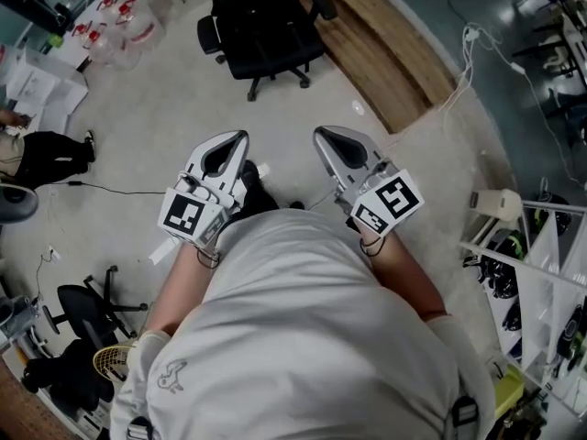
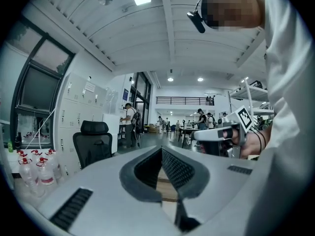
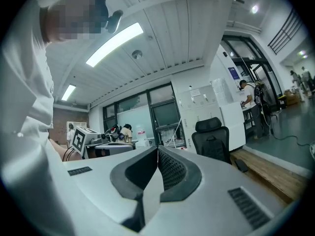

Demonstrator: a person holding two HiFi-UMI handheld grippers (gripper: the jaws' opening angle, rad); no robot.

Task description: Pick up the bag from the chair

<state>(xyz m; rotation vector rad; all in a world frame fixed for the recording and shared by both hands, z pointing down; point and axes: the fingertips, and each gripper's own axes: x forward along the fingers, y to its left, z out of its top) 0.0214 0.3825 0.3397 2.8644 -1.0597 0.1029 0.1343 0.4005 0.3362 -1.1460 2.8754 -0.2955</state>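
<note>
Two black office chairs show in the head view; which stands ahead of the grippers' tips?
The black office chair at the top, upright beside the wooden floor strip. The other black chair sits lower left, behind the left gripper.

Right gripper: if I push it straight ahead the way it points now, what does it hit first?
Nothing close, as far as I can tell. The right gripper, jaws shut and empty, aims just left of the black office chair. Open floor lies ahead, then probably the glass wall; depth is unclear.
</note>
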